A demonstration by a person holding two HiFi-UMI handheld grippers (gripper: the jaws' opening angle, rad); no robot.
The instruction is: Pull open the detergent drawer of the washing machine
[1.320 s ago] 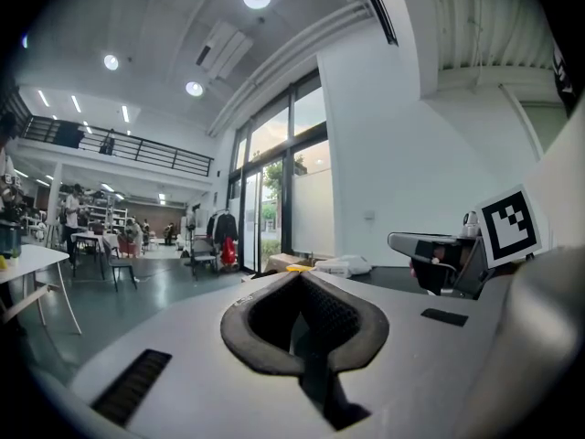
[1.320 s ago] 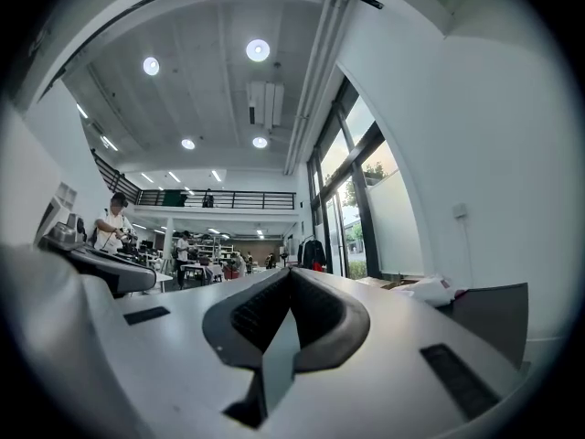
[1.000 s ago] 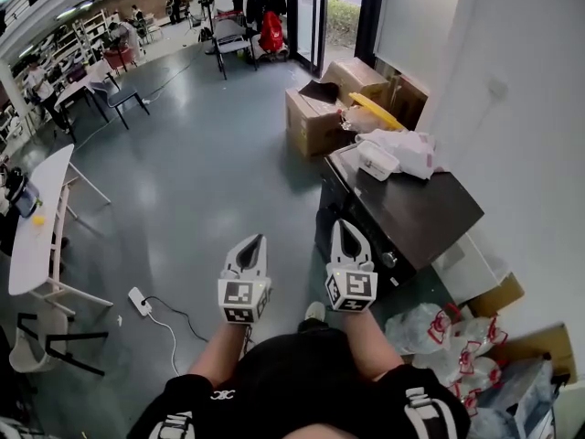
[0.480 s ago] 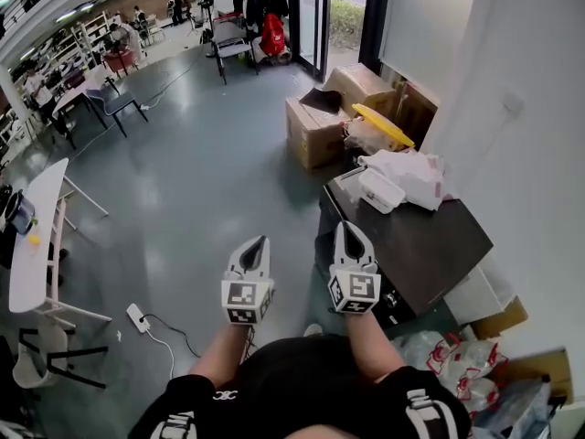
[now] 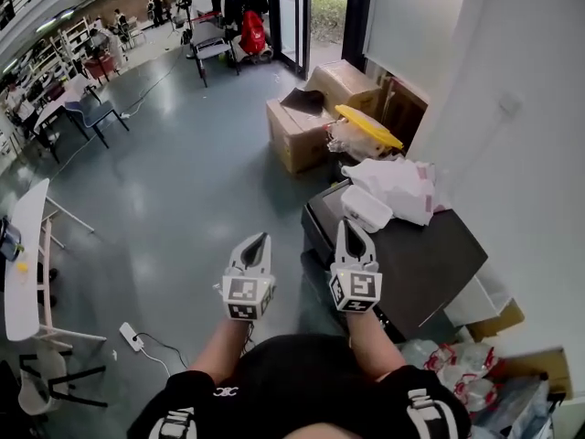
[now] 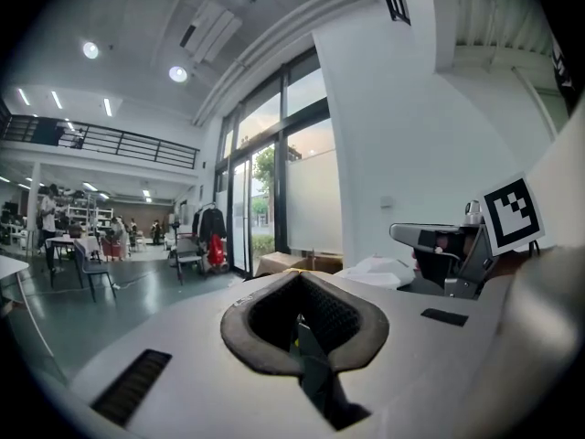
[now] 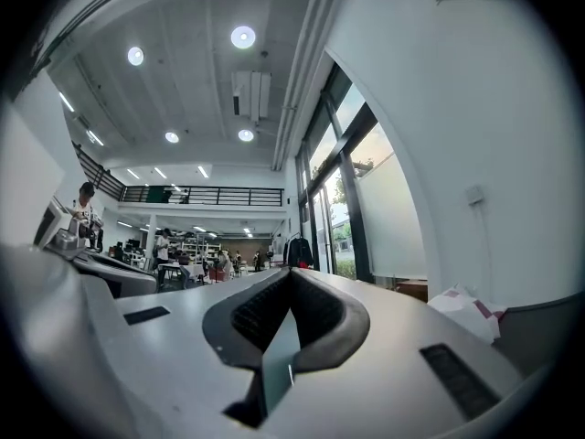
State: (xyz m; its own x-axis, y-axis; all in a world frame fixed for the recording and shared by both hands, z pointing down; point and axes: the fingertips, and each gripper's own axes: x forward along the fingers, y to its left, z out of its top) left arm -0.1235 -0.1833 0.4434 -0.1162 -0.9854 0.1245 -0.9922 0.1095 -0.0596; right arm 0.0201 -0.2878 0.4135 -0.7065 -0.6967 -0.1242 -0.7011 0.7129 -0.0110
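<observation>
Now we've stepped closer to the dark-topped washing machine (image 5: 430, 263); left tongs (image 5: 259, 239) and right tongs (image 5: 348, 226), both pressed together and empty, haven't reached its drawer yet.

Cardboard boxes (image 5: 297, 122) stand near the glass door (image 5: 294, 7), a yellow board (image 5: 368, 126) just beside them; white bags (image 5: 402, 186) touch a white box (image 5: 366, 210); a power strip (image 5: 130, 337) lies on the grey floor (image 5: 183, 199).
</observation>
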